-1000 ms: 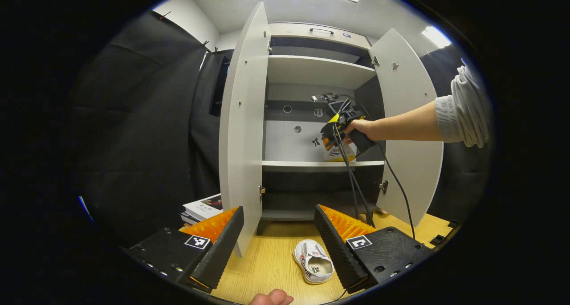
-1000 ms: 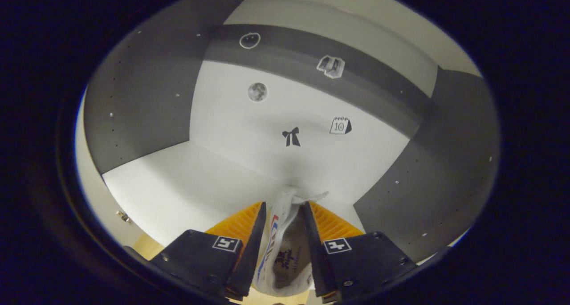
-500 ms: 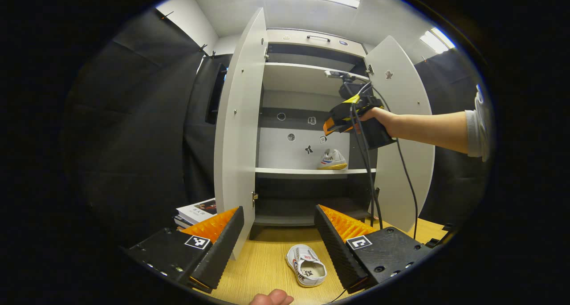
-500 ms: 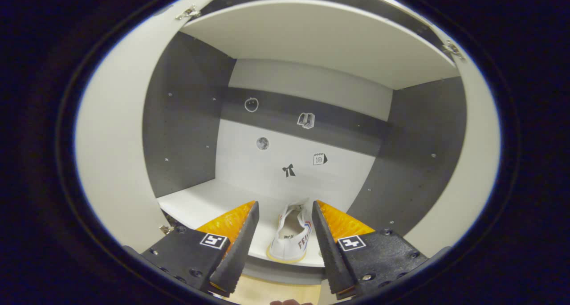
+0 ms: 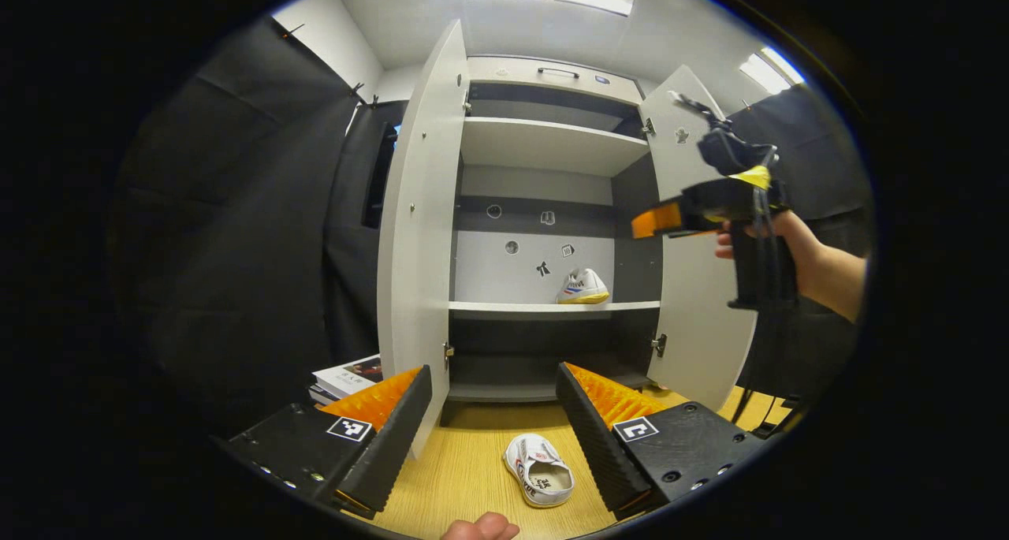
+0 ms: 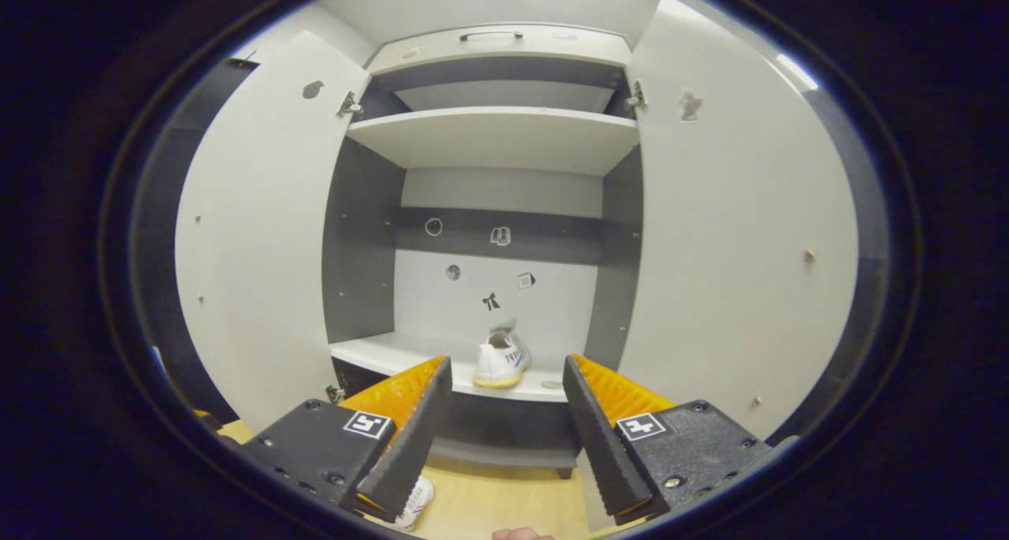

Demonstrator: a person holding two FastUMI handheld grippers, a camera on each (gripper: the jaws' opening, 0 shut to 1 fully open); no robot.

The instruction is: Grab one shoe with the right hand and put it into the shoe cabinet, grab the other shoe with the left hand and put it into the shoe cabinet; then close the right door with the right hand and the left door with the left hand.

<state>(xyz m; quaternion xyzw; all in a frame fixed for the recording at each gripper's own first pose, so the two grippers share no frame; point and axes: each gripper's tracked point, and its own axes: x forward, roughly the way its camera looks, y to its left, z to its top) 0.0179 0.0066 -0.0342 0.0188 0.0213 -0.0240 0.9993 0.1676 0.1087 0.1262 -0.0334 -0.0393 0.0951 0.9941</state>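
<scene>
My left gripper [image 5: 494,414] is open, with nothing between its jaws, and hangs low over the wooden surface [image 5: 465,477]. The second shoe [image 5: 539,470] lies on that surface just beyond the gripper, opening upward, close to the right-hand finger. A stack of books [image 5: 347,374] rests to the left, partly behind the left door [image 5: 414,232].

My right gripper [image 6: 504,418] is also open and empty, held in front of the shoe cabinet [image 6: 504,142] and apart from it. In the left gripper view, that right gripper [image 5: 658,218] appears higher up on the right, level with the right door [image 5: 698,303], with my hand [image 5: 788,240] wrapped around its handle.

Both doors stand wide open. In the right gripper view, the left door [image 6: 260,232] and the right door [image 6: 733,248] flank the cabinet interior.

The first shoe [image 6: 500,357] stands upright on the middle shelf [image 6: 394,352], toward the right half, heel facing out. The left gripper view shows the same shoe [image 5: 583,286] near the right inner wall. Small stickers [image 6: 490,300] mark the back panel behind it. An upper shelf [image 6: 497,134] spans the cabinet above.
</scene>
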